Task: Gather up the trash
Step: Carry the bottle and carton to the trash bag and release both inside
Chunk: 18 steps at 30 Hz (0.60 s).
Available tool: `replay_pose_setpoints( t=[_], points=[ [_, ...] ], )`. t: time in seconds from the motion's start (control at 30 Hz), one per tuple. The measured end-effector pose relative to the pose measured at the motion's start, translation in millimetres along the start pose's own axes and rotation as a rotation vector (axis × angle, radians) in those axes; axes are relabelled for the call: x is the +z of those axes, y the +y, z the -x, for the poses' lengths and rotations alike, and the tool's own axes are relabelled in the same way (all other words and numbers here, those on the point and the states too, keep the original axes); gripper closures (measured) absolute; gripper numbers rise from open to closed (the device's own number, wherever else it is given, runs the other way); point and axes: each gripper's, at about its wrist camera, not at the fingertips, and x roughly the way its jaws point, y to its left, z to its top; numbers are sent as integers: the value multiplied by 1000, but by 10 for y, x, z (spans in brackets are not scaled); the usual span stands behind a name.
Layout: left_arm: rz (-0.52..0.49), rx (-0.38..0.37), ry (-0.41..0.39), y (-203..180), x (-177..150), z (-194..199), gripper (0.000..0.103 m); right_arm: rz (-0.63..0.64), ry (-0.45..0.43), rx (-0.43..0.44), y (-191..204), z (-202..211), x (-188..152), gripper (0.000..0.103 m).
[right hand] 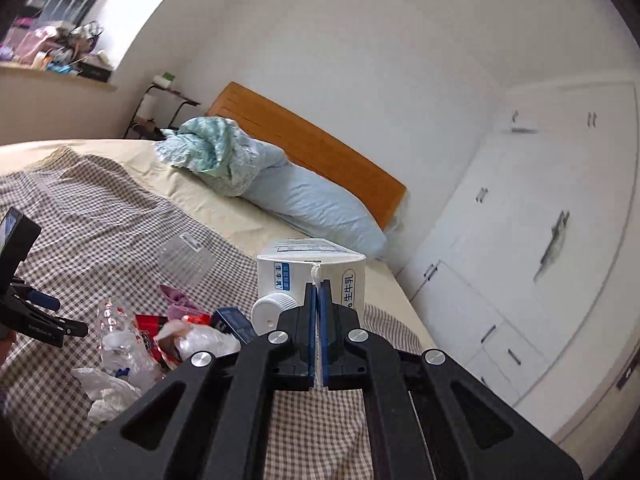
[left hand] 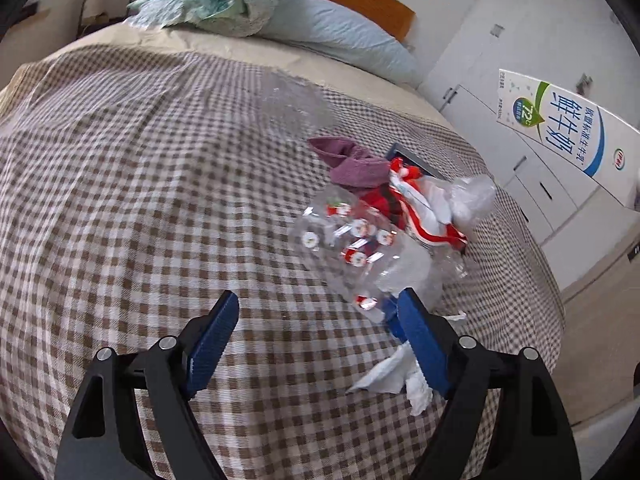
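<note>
My right gripper is shut on the top seam of a white milk carton and holds it above the bed; the same carton hangs at the right in the left wrist view. My left gripper stands open over the checked blanket, nothing between its fingers. Just past its right finger lies a clear plastic bottle with red and white stickers. Around the bottle lie a red and white wrapper, a clear bag, a purple cloth and crumpled white tissue.
A clear plastic cup lies farther up the blanket. A blue pillow and a green crumpled cloth sit by the wooden headboard. White cupboards line the right wall. The left gripper's body shows at the left edge.
</note>
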Motion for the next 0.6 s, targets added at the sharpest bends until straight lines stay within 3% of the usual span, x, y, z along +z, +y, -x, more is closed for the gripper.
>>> replay_pose_setpoints(
  t=[0.17,0.23,0.3,0.37,0.47,0.53,0.6],
  points=[
    [-206,166,-51,-483,-39,-208,18,-175,159,-7,-362,77,-634,101],
    [-217,175,-54,-565,-69,-287,18,-228,213,3,-390,76,-877,101],
    [-231,214,-31,-616,-72,-359,18,-236,196,-27,-389,166,-1004,101],
    [-231,230,-56,-611,-97,-330,23,-242,197,-20,-407,224,-1015,101],
    [-206,252,-36,-535,-68,-375,58,-241,199,-14,-444,265,-1050,101],
    [-156,264,-16,-409,-45,-395,86,-254,205,-11,-497,282,-1075,101],
    [-110,290,-12,-279,-24,-378,100,-273,215,-12,-570,294,-1106,101]
  ],
)
